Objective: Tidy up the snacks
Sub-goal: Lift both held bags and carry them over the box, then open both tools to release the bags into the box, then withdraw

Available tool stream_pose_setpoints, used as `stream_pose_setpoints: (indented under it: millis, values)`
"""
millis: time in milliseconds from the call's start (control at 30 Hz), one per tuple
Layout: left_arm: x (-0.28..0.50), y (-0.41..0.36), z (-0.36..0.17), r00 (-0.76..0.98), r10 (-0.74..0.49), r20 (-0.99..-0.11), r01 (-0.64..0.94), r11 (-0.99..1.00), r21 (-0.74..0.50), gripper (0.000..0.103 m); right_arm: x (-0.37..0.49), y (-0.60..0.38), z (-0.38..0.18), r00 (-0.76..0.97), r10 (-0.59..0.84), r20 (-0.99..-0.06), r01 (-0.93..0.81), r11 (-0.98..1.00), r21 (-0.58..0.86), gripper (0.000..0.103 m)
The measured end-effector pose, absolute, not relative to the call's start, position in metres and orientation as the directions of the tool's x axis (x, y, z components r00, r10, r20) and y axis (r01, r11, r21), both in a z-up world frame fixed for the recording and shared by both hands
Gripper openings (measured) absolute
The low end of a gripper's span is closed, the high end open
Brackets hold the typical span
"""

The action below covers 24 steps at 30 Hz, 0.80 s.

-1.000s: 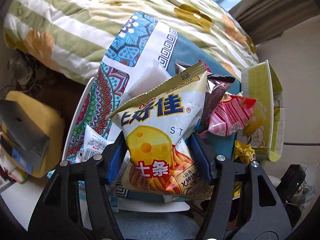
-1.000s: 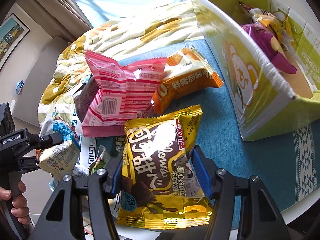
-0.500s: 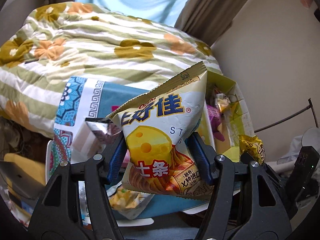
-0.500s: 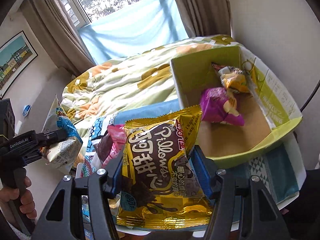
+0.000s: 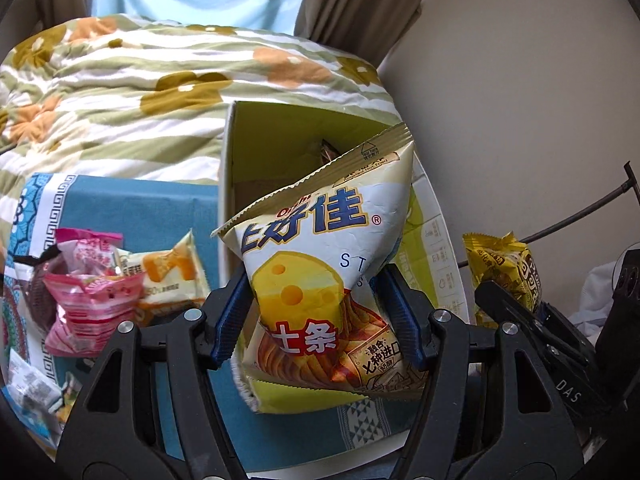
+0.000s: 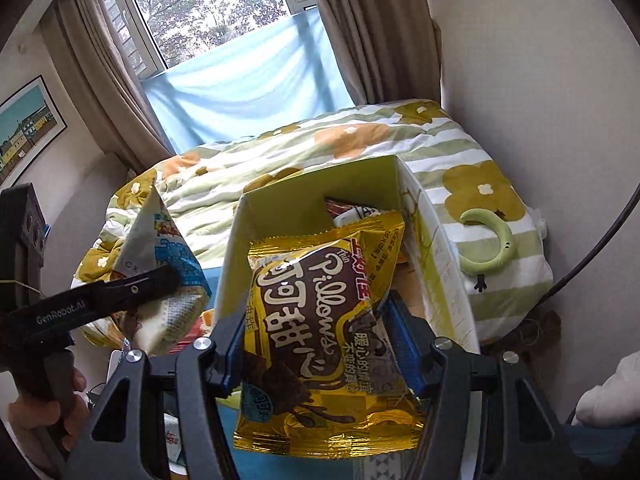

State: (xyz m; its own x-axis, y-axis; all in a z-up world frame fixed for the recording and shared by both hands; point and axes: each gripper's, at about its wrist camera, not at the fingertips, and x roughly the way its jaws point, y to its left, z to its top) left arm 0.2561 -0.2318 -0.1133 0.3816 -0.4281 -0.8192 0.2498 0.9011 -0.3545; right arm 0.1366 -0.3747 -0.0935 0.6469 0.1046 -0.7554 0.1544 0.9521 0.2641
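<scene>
My left gripper [image 5: 316, 320] is shut on a white cheese-stick bag [image 5: 328, 264] and holds it up in front of the green cardboard box [image 5: 272, 140]. My right gripper [image 6: 324, 352] is shut on a gold chocolate Pillows bag [image 6: 320, 312], held above the near end of the same box [image 6: 320, 196]. The left gripper with its bag [image 6: 168, 276] shows at the left of the right wrist view. The Pillows bag [image 5: 504, 272] shows at the right of the left wrist view. At least one snack lies deep in the box [image 6: 348, 208].
A pink bag [image 5: 88, 292] and an orange-and-white bag [image 5: 172, 272] lie on the blue patterned tablecloth [image 5: 132, 208] left of the box. A flowered bed quilt [image 6: 360, 140] lies behind the table, a wall at the right. A green crescent toy [image 6: 488, 248] rests on the quilt.
Both grippers have risen and swung toward the box with their bags. The box now fills the middle of both views.
</scene>
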Motion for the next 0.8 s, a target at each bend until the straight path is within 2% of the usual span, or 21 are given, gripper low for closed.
stream_pose_setpoints:
  millis: [67,133,167,200,333,700,800]
  values:
    - [0.258,-0.247,-0.128,0.361,-0.42,-0.833,0.235,0.905,-0.354,0.063,0.139,-0.389,-0.099,0.631,0.12,-0.766,0.147,0.952,0.27,0.057]
    - [0.258,-0.259,-0.14,0.352,-0.391,-0.851,0.221,0.918,-0.33,0.074,0.141,-0.4,-0.105,0.616,0.136,-0.776,0.135,0.952,0.273,0.057]
    - [0.257,-0.263,-0.144,0.353,-0.361,-0.863,0.214,0.929,-0.301,0.09,0.143,-0.405,-0.108,0.609,0.142,-0.78,0.129,0.953,0.274,0.057]
    - [0.255,-0.266,-0.148,0.36,-0.335,-0.871,0.209,0.939,-0.275,0.099,0.144,-0.41,-0.111,0.603,0.146,-0.784,0.126,0.953,0.274,0.057]
    - [0.247,-0.265,-0.156,0.358,-0.285,-0.889,0.196,0.954,-0.227,0.1,0.149,-0.422,-0.124,0.581,0.179,-0.794,0.118,0.947,0.3,0.057]
    - [0.22,-0.225,-0.133,0.44,-0.293,-0.849,0.176,0.955,-0.239,0.1,0.164,-0.42,-0.125,0.569,0.255,-0.782,0.042,0.941,0.336,0.057]
    - [0.218,-0.22,-0.127,0.46,-0.289,-0.839,0.182,0.956,-0.229,0.1,0.181,-0.417,-0.127,0.552,0.238,-0.799,0.036,0.951,0.308,0.057]
